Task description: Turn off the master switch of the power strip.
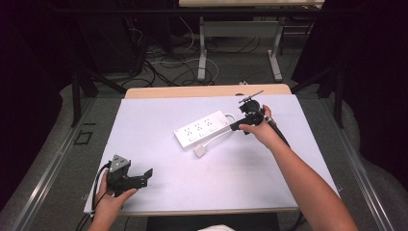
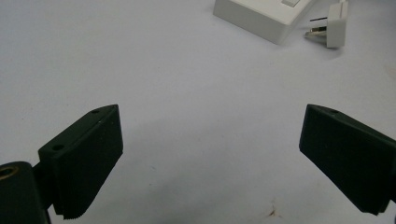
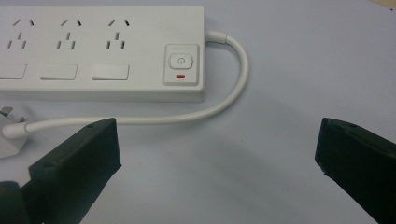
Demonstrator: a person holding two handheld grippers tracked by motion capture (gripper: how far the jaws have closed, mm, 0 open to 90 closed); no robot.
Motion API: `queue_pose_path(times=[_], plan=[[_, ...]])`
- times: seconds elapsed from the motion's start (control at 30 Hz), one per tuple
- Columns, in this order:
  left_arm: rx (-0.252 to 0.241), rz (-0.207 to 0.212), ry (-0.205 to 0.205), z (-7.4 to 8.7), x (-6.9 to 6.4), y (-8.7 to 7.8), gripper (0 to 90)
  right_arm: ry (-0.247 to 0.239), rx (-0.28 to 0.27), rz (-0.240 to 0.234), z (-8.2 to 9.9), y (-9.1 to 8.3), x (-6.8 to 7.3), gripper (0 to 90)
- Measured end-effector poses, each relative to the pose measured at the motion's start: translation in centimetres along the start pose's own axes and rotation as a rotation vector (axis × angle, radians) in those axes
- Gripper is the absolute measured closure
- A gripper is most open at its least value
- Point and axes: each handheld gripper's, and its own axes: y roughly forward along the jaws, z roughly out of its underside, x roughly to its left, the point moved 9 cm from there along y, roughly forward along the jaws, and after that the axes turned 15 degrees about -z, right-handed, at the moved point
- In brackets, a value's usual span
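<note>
At the strip's cord end, right gripper [image 1: 239,124] hangs with jaws spread wide, nothing between them; white cord [image 3: 154,119] loops just ahead, power strip [image 1: 202,128] beyond, its long axis running diagonally away toward the table's middle. Plug [image 1: 200,151] lies just beside the strip. Right forearm reaches in diagonally, wrist bent. Left gripper [image 1: 144,176], also released and empty, rests at the near edge, well apart.

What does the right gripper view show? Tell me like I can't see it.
A white power strip lies on a pale table, its round switch above a small red mark. Its cord loops round to a plug. The right gripper has its black jaws wide open, holding nothing.
</note>
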Motion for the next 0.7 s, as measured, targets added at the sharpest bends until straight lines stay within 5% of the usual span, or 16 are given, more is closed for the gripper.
queue_pose_path(times=[0.2,0.7], plan=[[0.0,0.002,-0.002,0.0,0.0,0.0,6.0,0.02,-0.037,0.012,0.2,-1.0,0.5,0.0],[0.002,0.003,-0.002,0.0,-0.1,0.1,6.0,-0.049,-0.045,-0.016,2.4,-3.0,3.2,0.0]])
